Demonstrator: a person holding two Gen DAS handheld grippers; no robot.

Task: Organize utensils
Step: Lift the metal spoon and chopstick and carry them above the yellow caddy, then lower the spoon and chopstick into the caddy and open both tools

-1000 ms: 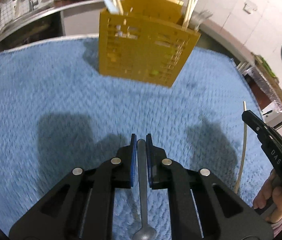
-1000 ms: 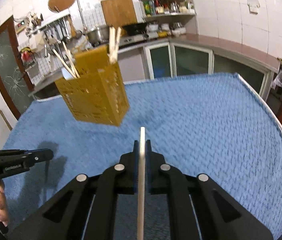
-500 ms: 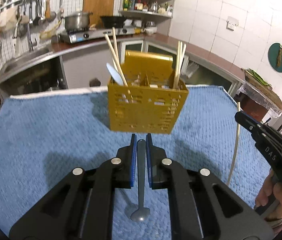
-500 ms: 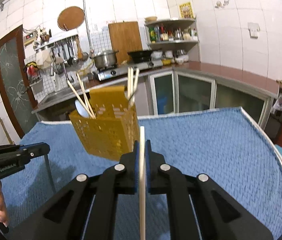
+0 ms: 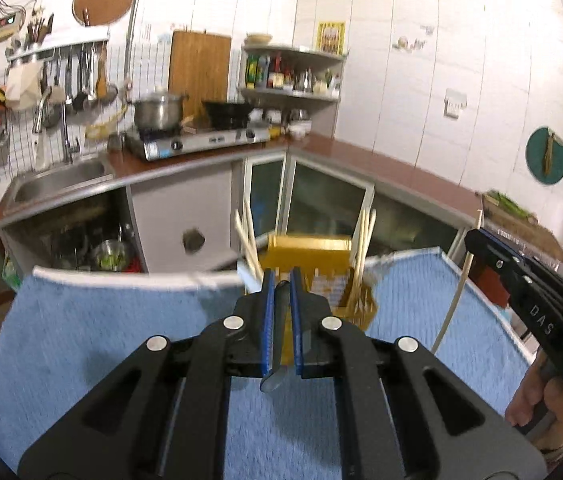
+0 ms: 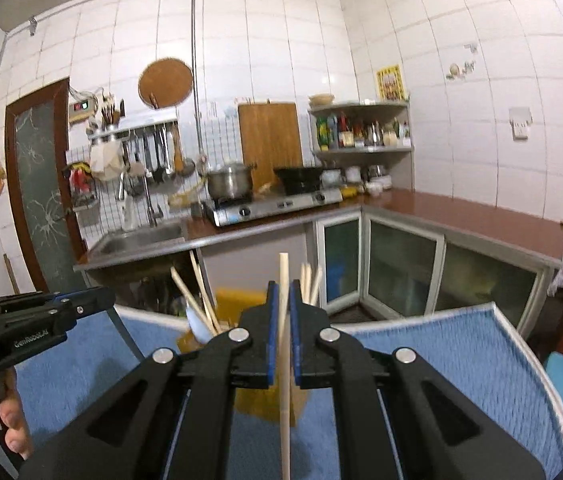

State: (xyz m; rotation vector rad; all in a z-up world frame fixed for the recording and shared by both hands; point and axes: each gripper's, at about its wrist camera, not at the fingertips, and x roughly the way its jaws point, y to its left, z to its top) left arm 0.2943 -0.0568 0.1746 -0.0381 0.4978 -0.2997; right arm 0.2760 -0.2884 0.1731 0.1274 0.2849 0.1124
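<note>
Utensils ride in both my jaws: the left gripper (image 5: pixel 281 316) is clamped nearly shut on a grey spoon (image 5: pixel 279 332) by its handle, bowl hanging toward me, and the right gripper (image 6: pixel 283 320) is pinched just as tight on a single wooden chopstick (image 6: pixel 284 344), held near upright. The yellow caddy (image 5: pixel 309 264) stands on the blue towel (image 5: pixel 101 320) covering the surface, straight beyond both sets of jaws, with chopsticks and a white spoon already leaning in it.

My worry is the crowding. If I bring the chopstick down over the caddy at a slant, its lower end could strike the sticks already leaning there or catch the caddy's rim and tip it, since it looks light. The spoon is gripped on a thin handle, so a knock against the caddy could twist it loose. Both grippers converging on the caddy together could also collide.
</note>
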